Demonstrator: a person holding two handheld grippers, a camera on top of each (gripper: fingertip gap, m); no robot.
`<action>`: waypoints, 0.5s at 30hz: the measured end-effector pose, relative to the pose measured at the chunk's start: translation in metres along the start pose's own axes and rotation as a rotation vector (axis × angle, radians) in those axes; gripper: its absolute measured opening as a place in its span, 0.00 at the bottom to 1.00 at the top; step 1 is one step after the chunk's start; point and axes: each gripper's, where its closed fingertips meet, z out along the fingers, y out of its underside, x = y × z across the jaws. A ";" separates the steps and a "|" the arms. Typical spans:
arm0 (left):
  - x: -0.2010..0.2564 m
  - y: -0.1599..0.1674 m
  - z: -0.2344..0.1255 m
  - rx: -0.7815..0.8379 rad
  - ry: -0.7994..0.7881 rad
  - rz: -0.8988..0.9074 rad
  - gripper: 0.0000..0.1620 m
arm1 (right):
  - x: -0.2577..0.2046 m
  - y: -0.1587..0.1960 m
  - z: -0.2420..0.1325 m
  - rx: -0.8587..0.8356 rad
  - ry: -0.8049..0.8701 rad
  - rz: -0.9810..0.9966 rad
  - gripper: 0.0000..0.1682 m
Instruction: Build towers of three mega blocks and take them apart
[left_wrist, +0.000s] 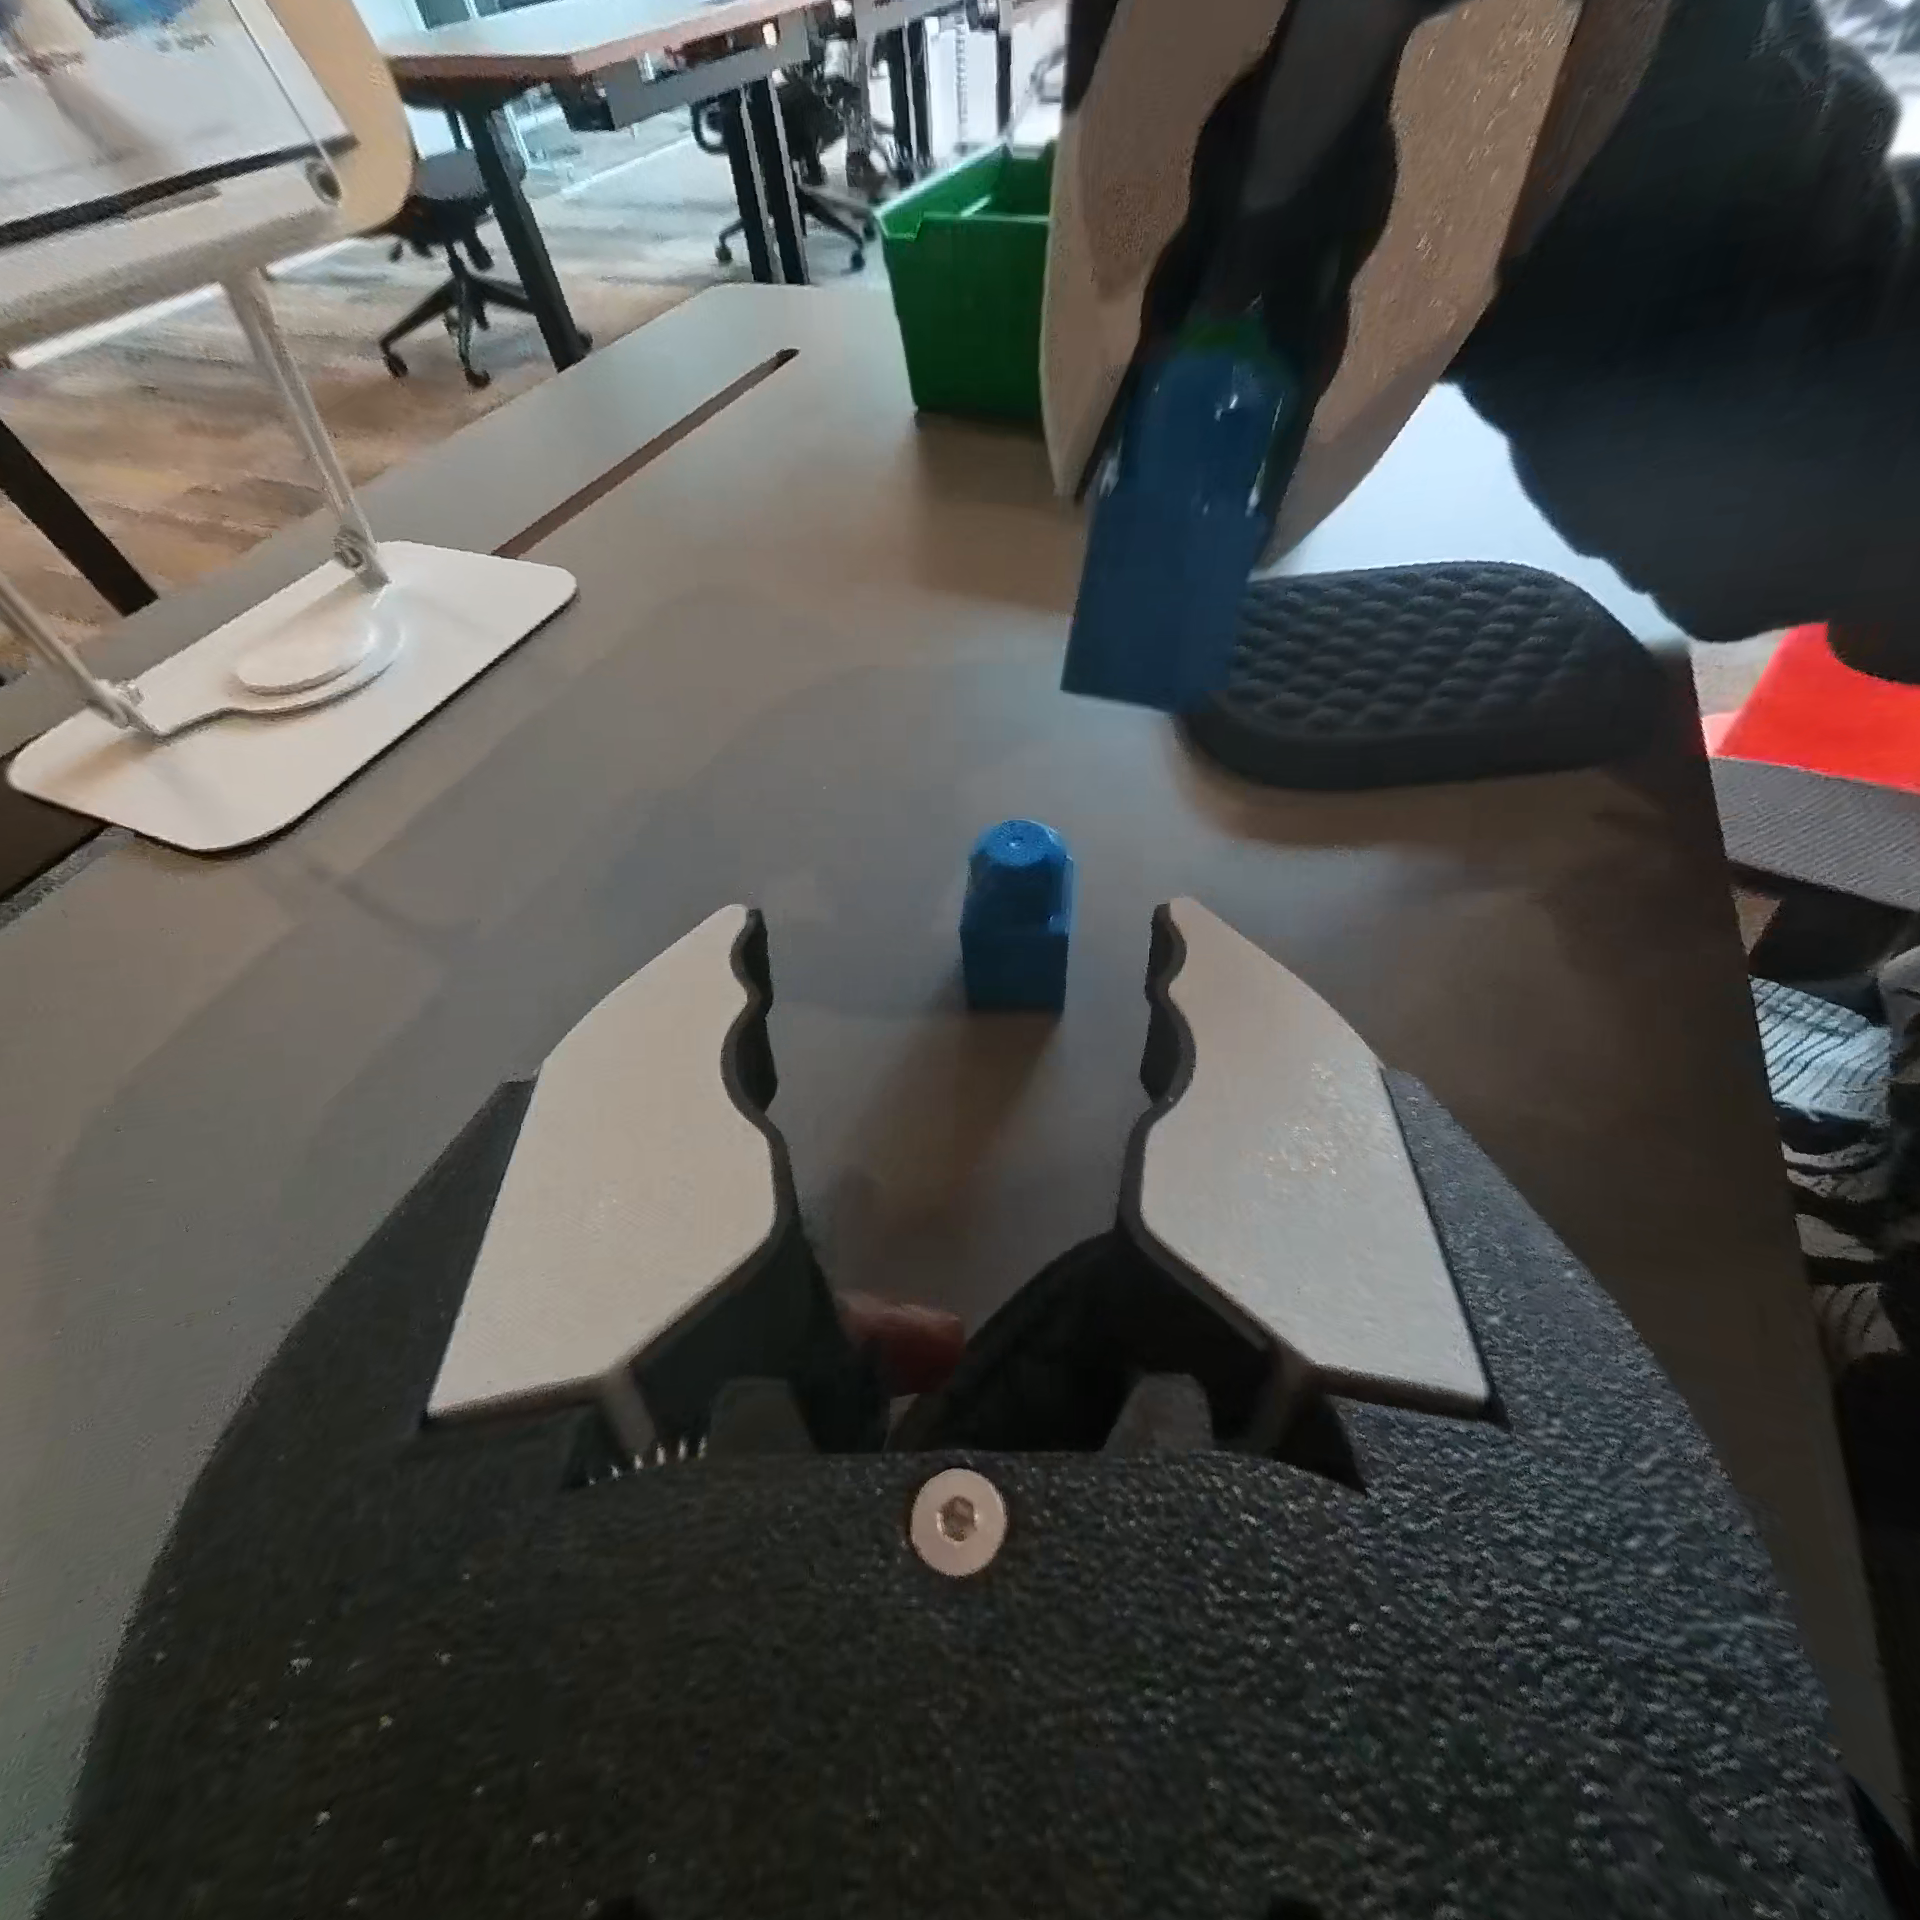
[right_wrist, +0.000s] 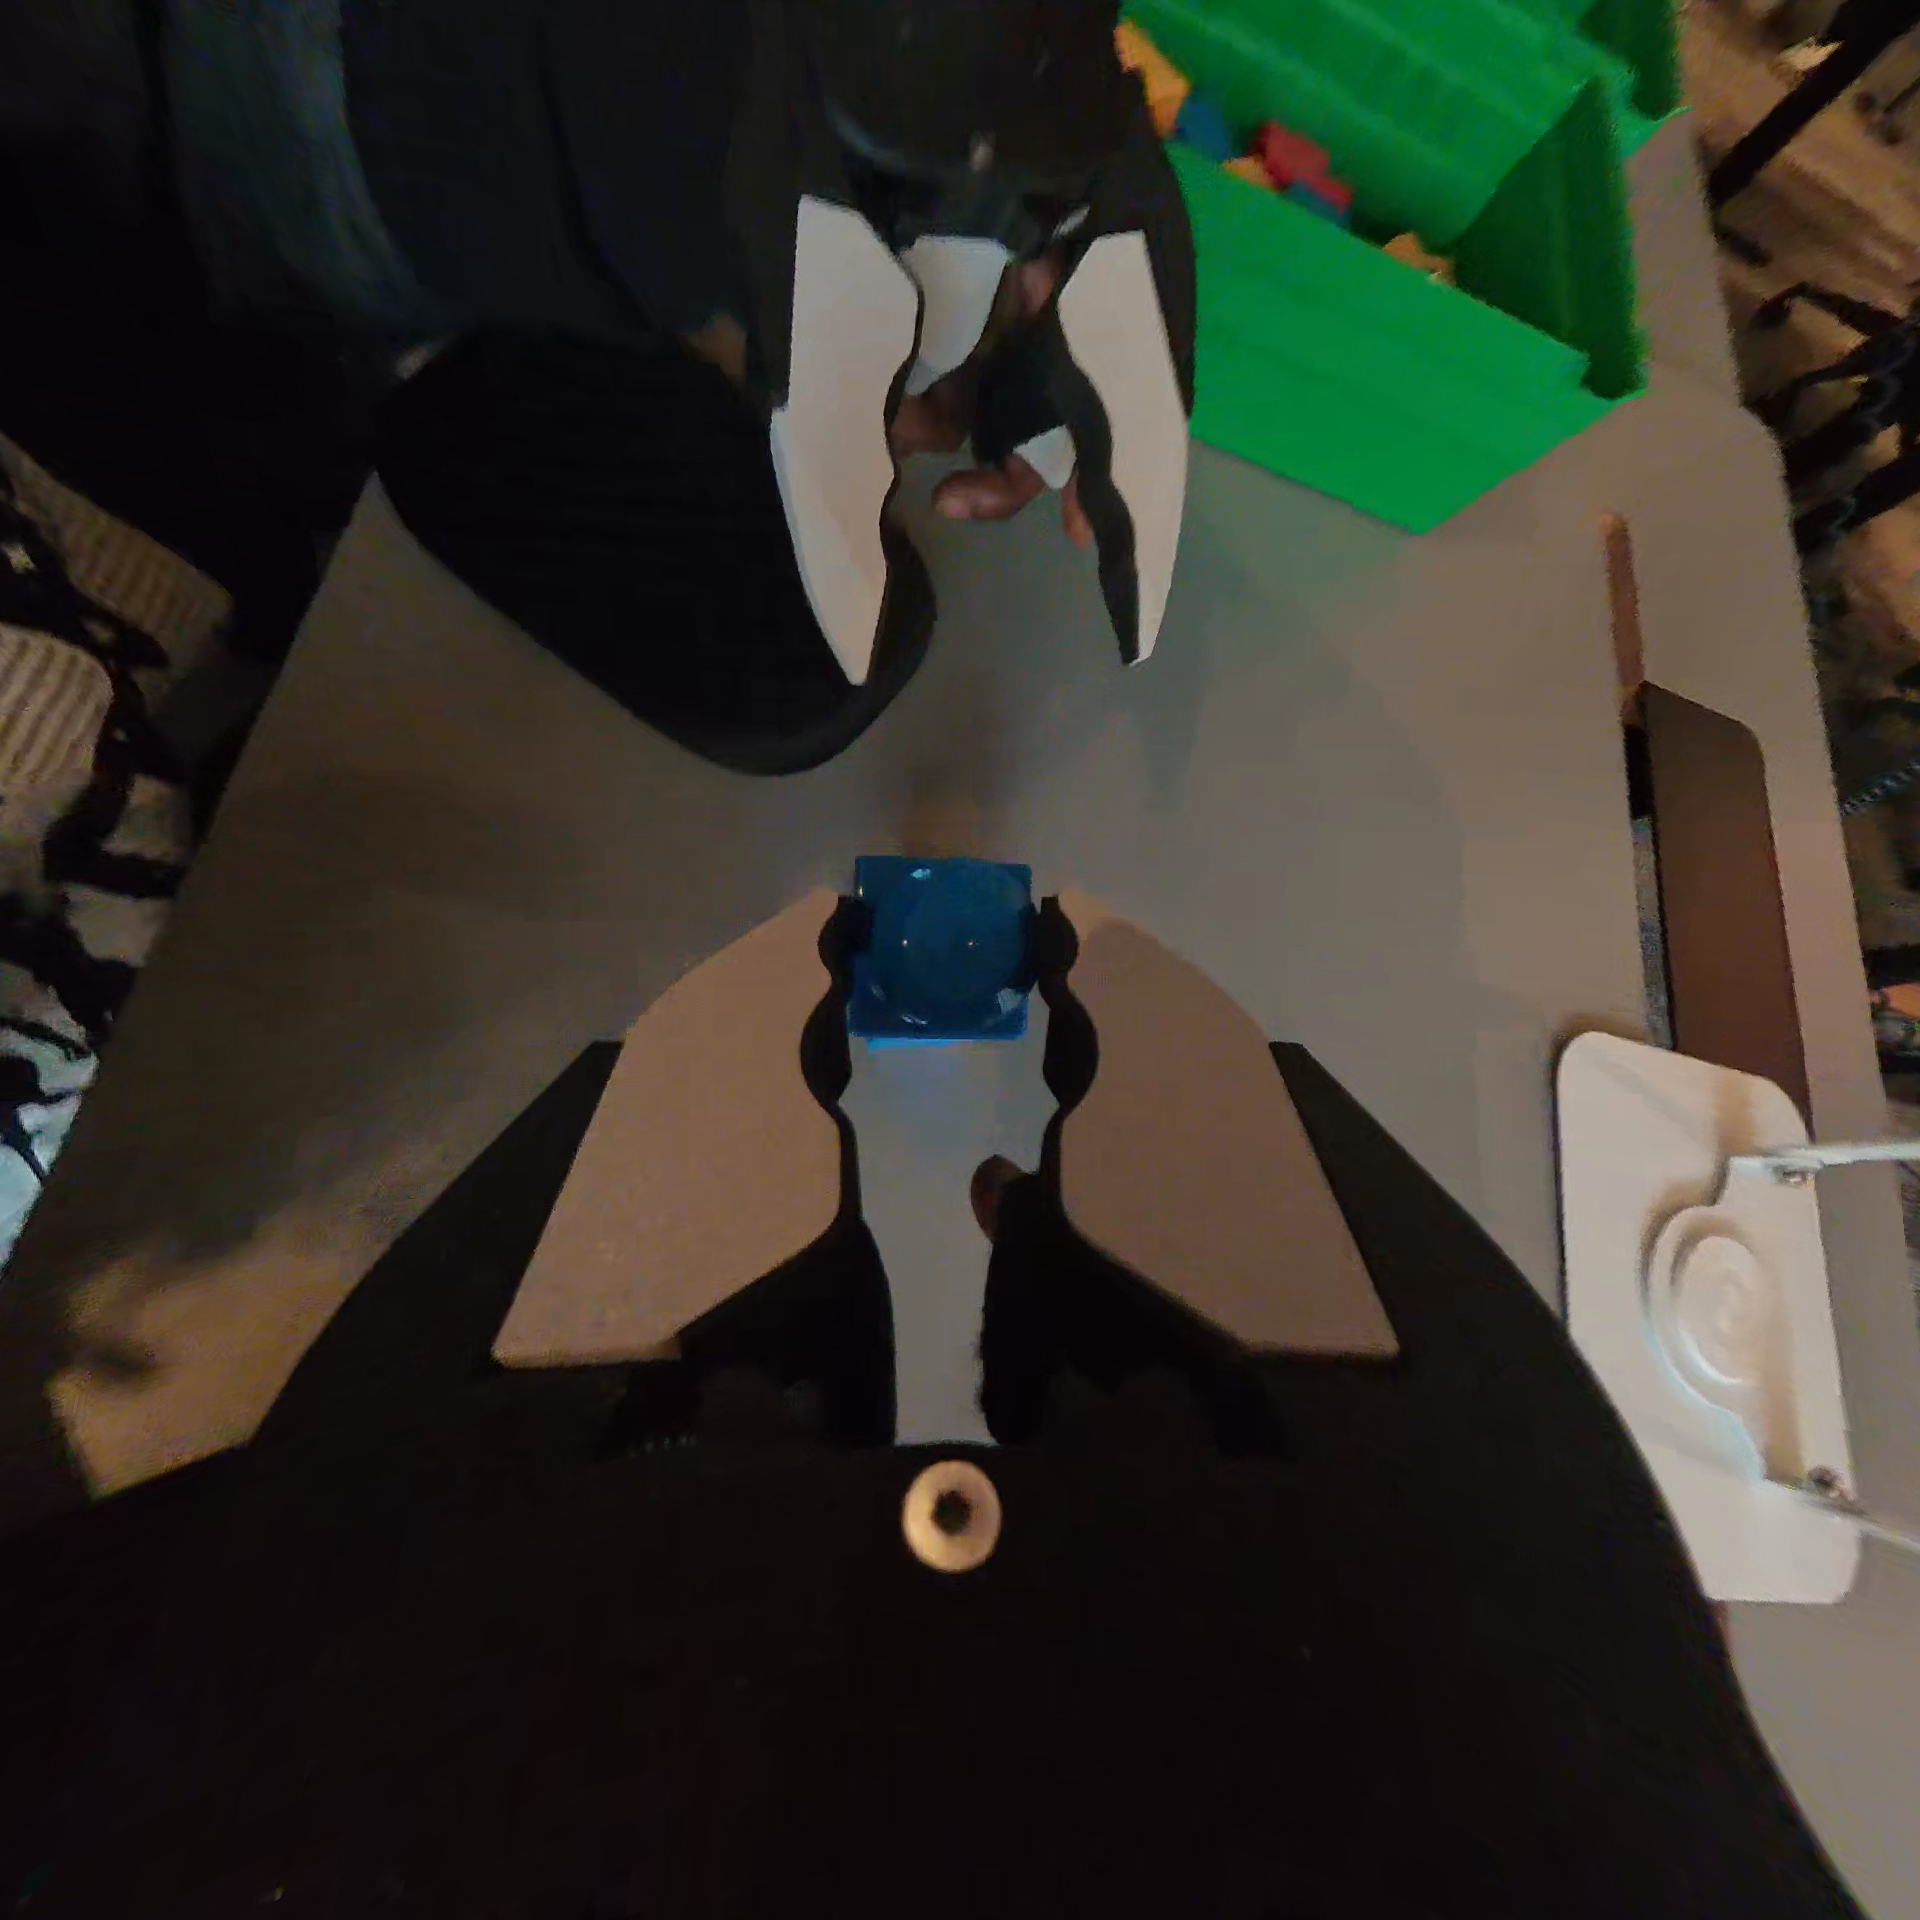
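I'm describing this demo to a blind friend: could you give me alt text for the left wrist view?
An open left gripper points across a dark table at a small blue block standing just ahead of its fingertips. Above and to the right, the right gripper holds another blue block in the air, with a green bin behind.

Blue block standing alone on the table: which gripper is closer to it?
Left. The left gripper sits low with its open fingers just short of the block, one on each side. The right gripper is up above and beyond it, gripping another blue block.
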 end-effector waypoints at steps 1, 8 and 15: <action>0.000 0.002 -0.002 0.013 0.001 -0.009 0.43 | 0.000 0.002 0.006 -0.033 -0.021 -0.023 0.20; 0.003 0.008 -0.003 0.019 0.029 -0.015 0.44 | 0.006 0.021 0.038 -0.166 -0.143 -0.103 0.20; 0.005 0.013 0.000 -0.011 0.035 0.006 0.46 | 0.012 0.029 0.049 -0.138 -0.193 -0.084 0.20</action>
